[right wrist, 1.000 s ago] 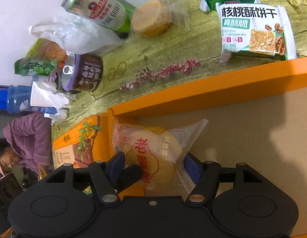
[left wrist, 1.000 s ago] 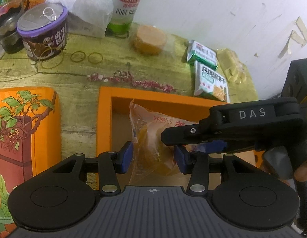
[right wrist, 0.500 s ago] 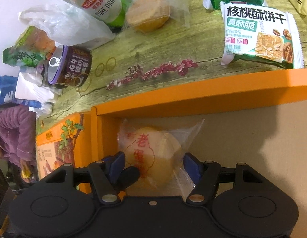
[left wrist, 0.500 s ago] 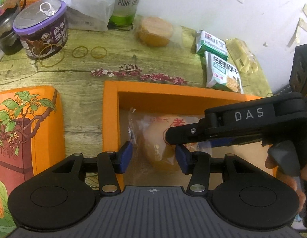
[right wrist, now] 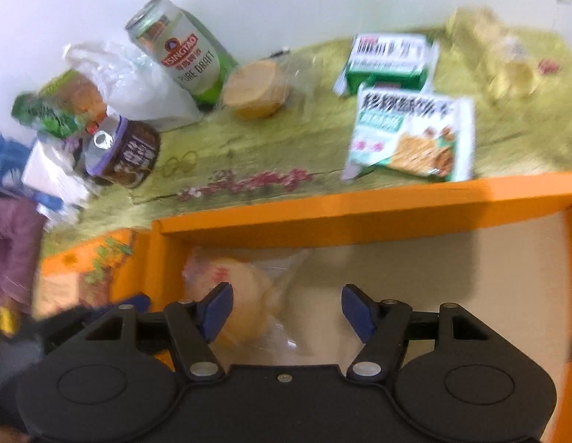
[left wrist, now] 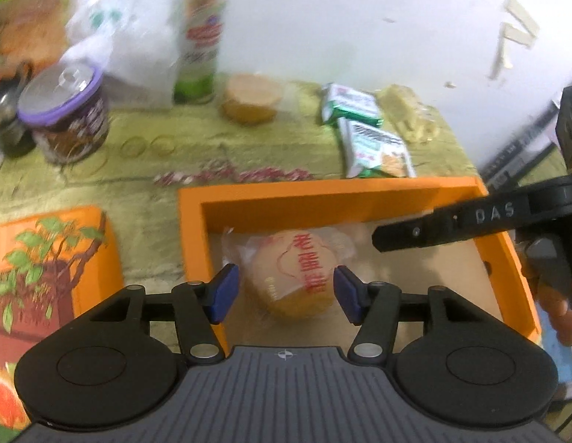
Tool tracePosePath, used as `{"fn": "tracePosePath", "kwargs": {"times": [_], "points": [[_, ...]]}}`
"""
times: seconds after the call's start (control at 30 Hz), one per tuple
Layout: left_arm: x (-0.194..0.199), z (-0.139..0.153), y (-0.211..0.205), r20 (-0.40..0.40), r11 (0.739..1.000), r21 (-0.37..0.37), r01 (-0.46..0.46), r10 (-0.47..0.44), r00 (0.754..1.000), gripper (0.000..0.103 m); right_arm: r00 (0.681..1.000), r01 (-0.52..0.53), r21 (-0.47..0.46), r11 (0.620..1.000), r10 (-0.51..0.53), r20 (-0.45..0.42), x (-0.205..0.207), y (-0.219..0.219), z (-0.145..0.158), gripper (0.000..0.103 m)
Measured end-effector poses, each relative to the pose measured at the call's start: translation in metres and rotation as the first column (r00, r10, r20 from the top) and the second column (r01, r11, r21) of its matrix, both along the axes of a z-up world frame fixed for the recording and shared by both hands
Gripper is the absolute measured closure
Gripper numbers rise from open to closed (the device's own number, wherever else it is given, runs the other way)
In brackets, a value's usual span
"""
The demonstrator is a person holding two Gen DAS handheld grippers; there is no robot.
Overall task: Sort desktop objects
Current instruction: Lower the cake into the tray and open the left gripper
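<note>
My left gripper point(left wrist: 286, 293) hangs over the near left corner of the orange box point(left wrist: 322, 193), and its jaws are opening. The wrapped egg cake point(left wrist: 297, 269) lies flat on the box's cardboard floor between the two blue pads point(left wrist: 223, 291). Each pad stands a little clear of the wrapper, so nothing is clamped. The cake's red print faces up, and its clear wrapper reaches back towards the far wall of the box.

My right gripper point(right wrist: 286, 312) is over the same box, further to the right. Its jaws are apart and nothing is between them but bare cardboard. From its own camera the cake point(right wrist: 234, 288) sits under and beyond the left pad point(right wrist: 215, 310), mostly outside the gap. In the left wrist view that gripper's black finger marked DAS point(left wrist: 452, 227) reaches in from the right above the box floor, its tip just to the right of the cake and apart from it, as far as I can tell.

Outside the box, on the green patterned table point(left wrist: 138, 184), two green biscuit packets point(right wrist: 411, 136) lie just beyond the far wall. A round pastry in clear wrap point(right wrist: 256, 88) sits near a beer can point(right wrist: 182, 51). A purple-lidded tin point(left wrist: 64, 114) stands to the left. An orange lid with a leafy print point(left wrist: 45, 258) lies left of the box.
</note>
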State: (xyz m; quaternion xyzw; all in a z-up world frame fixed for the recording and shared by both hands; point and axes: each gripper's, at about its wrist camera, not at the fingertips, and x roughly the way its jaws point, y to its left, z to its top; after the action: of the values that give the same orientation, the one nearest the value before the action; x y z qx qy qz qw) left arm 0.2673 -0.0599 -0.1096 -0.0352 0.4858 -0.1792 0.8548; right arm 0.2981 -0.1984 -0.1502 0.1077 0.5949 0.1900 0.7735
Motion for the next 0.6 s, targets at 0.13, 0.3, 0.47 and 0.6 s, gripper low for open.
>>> {"fn": "tracePosePath", "kwargs": {"times": [0.13, 0.3, 0.47, 0.6], "points": [[-0.002, -0.007, -0.019, 0.040, 0.996, 0.048, 0.073, -0.074, 0.996, 0.055, 0.999, -0.021, -0.057, 0.998, 0.024, 0.044, -0.015, -0.001, 0.004, 0.039], [0.003, -0.029, -0.030, -0.007, 0.988, 0.105, 0.109, -0.109, 0.994, 0.056, 0.997, -0.019, -0.092, 0.996, 0.026, 0.077, -0.024, -0.017, 0.010, 0.039], [0.006, -0.031, -0.027, -0.010, 0.988, 0.087, 0.128, -0.128, 0.992, 0.056, 0.992, -0.019, -0.131, 0.991, 0.035, 0.122, -0.029, -0.022, 0.015, 0.039], [0.005, -0.031, -0.025, -0.005, 0.986, 0.089, 0.143, -0.143, 0.990, 0.056, 0.987, -0.026, -0.143, 0.989, 0.047, 0.151, -0.030, -0.017, 0.018, 0.039]]}}
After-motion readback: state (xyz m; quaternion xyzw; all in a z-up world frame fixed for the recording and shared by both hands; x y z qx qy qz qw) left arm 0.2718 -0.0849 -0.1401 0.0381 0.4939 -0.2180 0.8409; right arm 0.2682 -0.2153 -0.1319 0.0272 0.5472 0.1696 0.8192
